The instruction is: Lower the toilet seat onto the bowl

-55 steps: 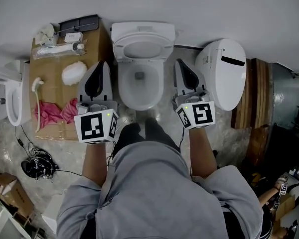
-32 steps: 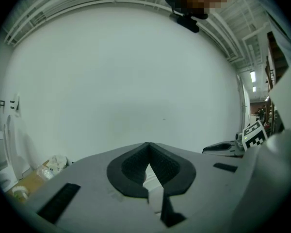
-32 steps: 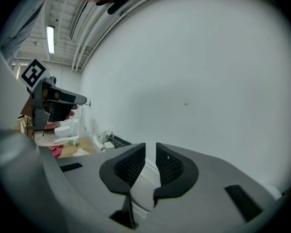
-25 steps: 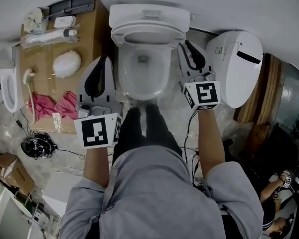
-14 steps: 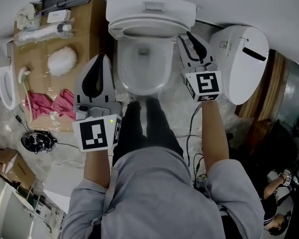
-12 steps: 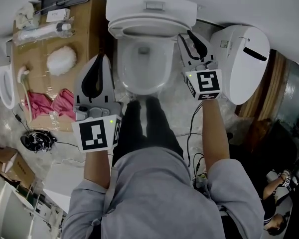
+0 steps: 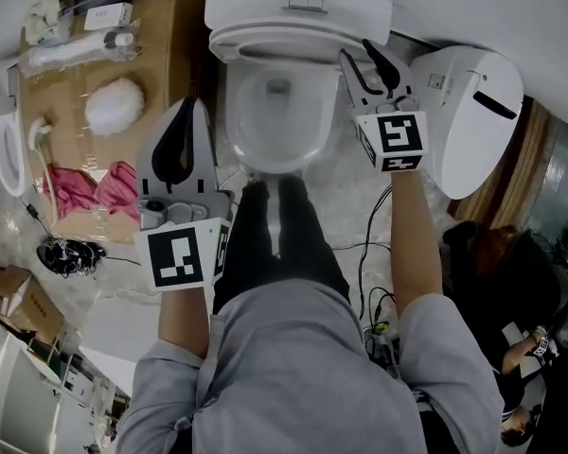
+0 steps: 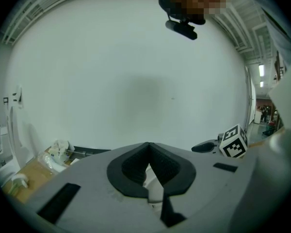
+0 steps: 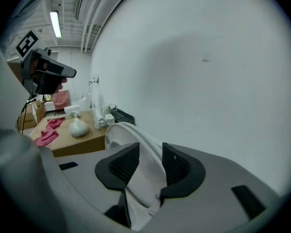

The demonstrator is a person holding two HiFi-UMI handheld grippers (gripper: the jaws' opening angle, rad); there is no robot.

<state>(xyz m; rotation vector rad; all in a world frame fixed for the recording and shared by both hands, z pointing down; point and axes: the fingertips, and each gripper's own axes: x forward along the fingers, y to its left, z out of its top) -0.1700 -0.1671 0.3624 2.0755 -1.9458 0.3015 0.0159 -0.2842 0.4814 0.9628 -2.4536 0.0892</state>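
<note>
The white toilet stands at the top middle of the head view, its bowl (image 7: 276,112) uncovered. Its seat (image 7: 265,47) is tipped up against the tank (image 7: 298,3). My right gripper (image 7: 364,47) reaches the seat's right edge. In the right gripper view the seat's rim (image 9: 136,132) runs between the jaws of that gripper (image 9: 150,145), which have just been opening and stand wide around it. My left gripper (image 7: 191,104) hangs left of the bowl, apart from it. Its tips meet with nothing held (image 8: 148,148).
A brown cardboard sheet (image 7: 170,55) at the left carries a white puff (image 7: 114,107), a pink cloth (image 7: 85,187) and a wrapped bottle (image 7: 76,50). A separate white toilet lid unit (image 7: 469,112) lies right of the bowl. Cables (image 7: 371,253) trail on the floor by the person's legs (image 7: 275,225).
The right gripper has travelled up the picture to the raised seat's right edge. The left gripper has hardly shifted beside the bowl. The seat stays upright.
</note>
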